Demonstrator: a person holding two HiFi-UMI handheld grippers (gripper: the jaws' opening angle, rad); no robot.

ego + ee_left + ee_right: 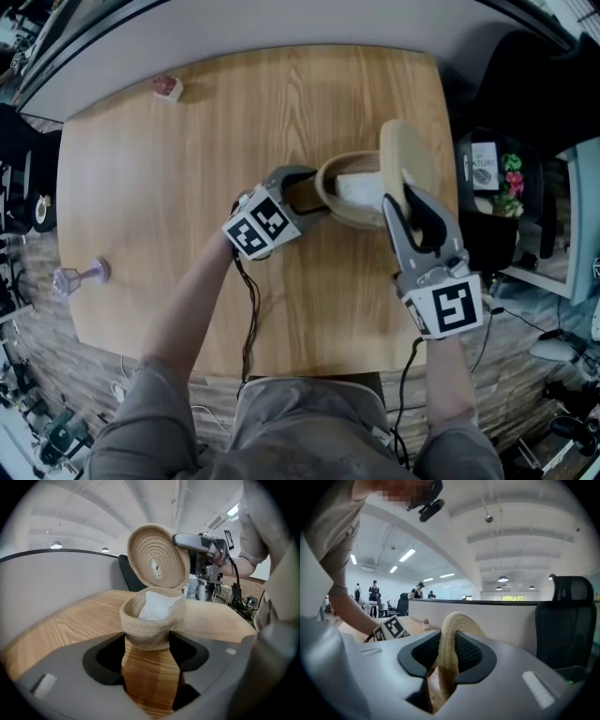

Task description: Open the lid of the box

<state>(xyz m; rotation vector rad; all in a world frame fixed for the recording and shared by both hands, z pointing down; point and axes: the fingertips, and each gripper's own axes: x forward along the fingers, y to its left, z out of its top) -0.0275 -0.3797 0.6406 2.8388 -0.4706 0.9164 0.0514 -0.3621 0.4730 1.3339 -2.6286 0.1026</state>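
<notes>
A round woven basket box [330, 199] stands on the wooden table [187, 187], with something white [361, 187] inside it. My left gripper [314, 192] grips the box's near side; in the left gripper view the box [150, 620] sits squeezed between both pads of the left gripper [147, 644]. The woven lid [405, 155] is lifted off and stands on edge above the box's right rim. My right gripper [403, 202] is shut on the lid's rim. In the right gripper view the lid [450, 634] runs upright between the pads. The left gripper view shows the lid's [157, 557] underside above the open box.
A small pink-red object [167, 87] lies near the table's far left corner. A purple object [80, 277] lies at the left edge. A black chair [534, 84] and a shelf with clutter [492, 178] stand beyond the table's right edge.
</notes>
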